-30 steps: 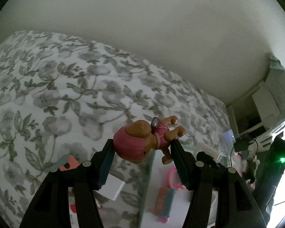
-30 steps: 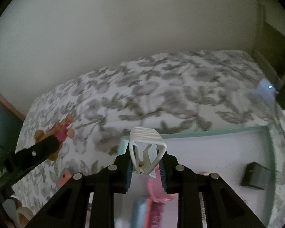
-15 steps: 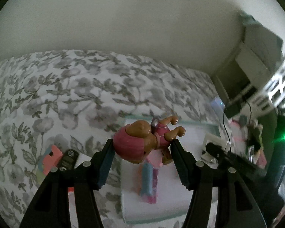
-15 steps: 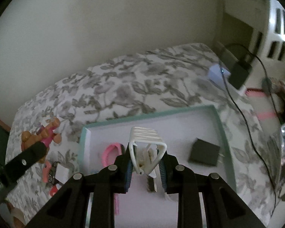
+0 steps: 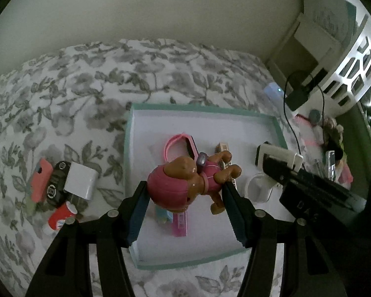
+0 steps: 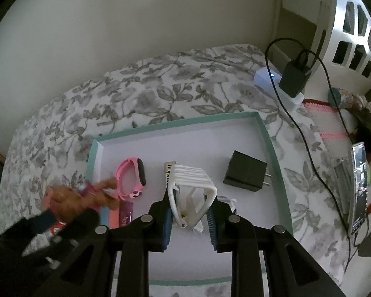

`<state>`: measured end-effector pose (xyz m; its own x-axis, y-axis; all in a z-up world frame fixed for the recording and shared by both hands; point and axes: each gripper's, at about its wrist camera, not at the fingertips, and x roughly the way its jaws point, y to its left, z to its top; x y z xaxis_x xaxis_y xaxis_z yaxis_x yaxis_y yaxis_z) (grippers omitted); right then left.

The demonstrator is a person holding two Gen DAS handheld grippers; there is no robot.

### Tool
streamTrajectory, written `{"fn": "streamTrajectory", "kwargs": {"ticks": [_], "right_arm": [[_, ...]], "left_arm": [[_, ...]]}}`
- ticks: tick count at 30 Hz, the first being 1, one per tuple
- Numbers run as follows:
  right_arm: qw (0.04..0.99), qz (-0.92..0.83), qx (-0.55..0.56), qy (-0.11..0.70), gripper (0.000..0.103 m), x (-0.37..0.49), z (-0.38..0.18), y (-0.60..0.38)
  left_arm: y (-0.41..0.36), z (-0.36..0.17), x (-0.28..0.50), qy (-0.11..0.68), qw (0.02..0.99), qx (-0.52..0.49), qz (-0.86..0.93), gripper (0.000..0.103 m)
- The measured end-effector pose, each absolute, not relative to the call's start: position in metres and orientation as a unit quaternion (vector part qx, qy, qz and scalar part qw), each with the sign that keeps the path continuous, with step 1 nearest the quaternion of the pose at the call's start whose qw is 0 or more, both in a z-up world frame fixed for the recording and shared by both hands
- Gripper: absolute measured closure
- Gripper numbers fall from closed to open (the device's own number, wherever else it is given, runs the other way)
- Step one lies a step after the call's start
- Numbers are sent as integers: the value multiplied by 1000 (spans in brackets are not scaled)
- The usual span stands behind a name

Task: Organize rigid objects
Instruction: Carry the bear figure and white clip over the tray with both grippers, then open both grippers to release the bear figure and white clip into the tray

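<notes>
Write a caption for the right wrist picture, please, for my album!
Right gripper holds a white plastic clip above the teal-rimmed tray with the pink watch and black charger.

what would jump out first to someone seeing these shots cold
The left gripper clamps a brown toy figure in pink above a teal-rimmed tray on the floral bedspread. The right gripper grips a white ribbed clip over the same tray.
</notes>
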<state>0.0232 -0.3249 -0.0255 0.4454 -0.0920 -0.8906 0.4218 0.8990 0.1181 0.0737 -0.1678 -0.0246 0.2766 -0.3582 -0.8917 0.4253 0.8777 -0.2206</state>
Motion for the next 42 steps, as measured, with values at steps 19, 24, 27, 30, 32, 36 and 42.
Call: {"fn": "streamTrajectory", "kwargs": {"ticks": [19,24,27,30,32,36,42], "right_arm": [[816,-158,157,533,77,40,-54,-336],[810,-158,161,541,77,40,-62,-338],[807,-158,162,545,77,39,-66,-339],[805,-158,161,549,77,39,-69,-338],[802,-159,160,552,77,40,-72,-338],[800,-158,160,557,77,40,-75,-338],[804,-158,159,551,77,41,-70,-338]], "left_arm": [[-184,-49,79,568,788,60,-231,41],[-186,-54,78,574,784,64,-230,41],[-186,-55,78,575,782,65,-229,41],[-187,-58,79,578,780,67,-227,41],[-187,-60,79,582,778,68,-226,41],[-186,-60,81,583,778,65,-225,41],[-184,-53,82,579,780,56,-229,41]]}}
